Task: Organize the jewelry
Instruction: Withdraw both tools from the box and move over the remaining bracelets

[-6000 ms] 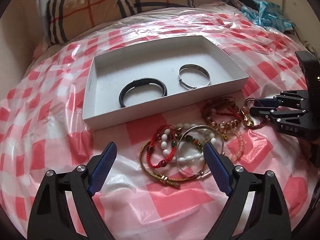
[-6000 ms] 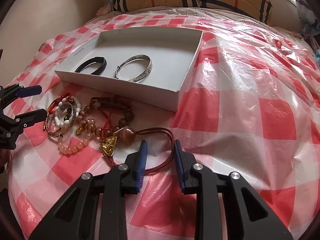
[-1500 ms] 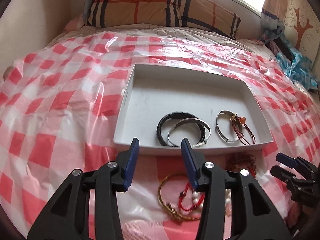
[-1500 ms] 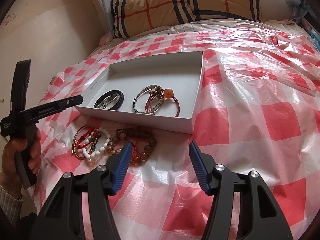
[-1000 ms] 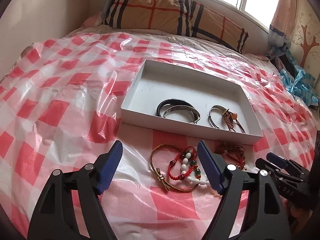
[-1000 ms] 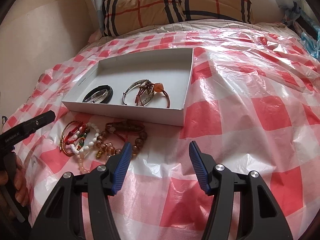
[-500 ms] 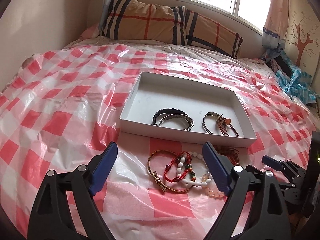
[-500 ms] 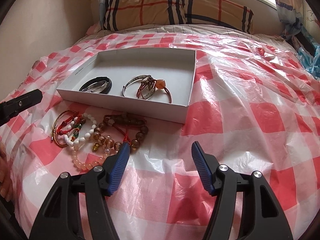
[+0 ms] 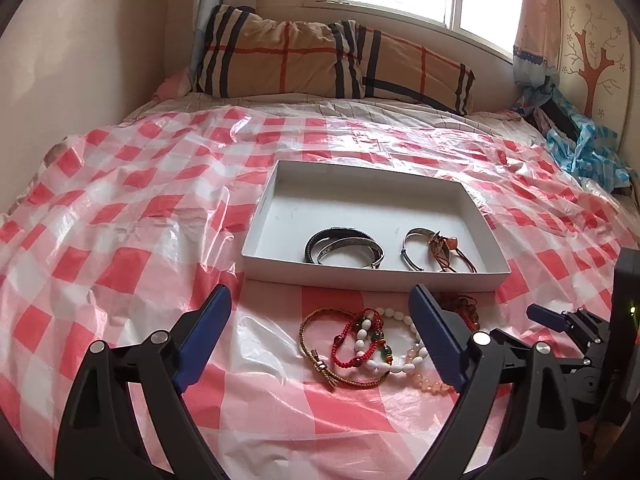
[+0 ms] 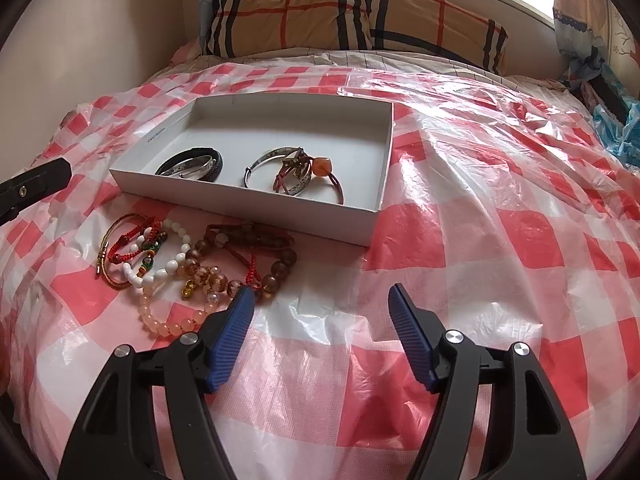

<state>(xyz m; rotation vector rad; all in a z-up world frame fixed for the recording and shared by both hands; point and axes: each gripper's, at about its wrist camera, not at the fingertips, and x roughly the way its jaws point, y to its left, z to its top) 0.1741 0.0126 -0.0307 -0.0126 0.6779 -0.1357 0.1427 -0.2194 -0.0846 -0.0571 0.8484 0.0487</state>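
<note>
Both the left tongs (image 9: 320,330) and right tongs (image 10: 322,330) are gaping wide, just opening, gripping nothing, above the loose bracelets (image 10: 192,264) lying beside the white box (image 10: 256,200).

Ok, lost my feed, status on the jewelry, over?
Left gripper and right gripper open, empty, jaws just widened. Four pieces in white box; beaded bracelets loose on checked sheet. Nothing blocking.

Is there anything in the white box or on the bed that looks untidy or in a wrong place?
Yes. In the white box, the red cord with an orange stone lies tangled across a silver bangle, and another silver bangle overlaps the black bracelet. Outside, beaded bracelets sit heaped on the checkered plastic sheet.
</note>
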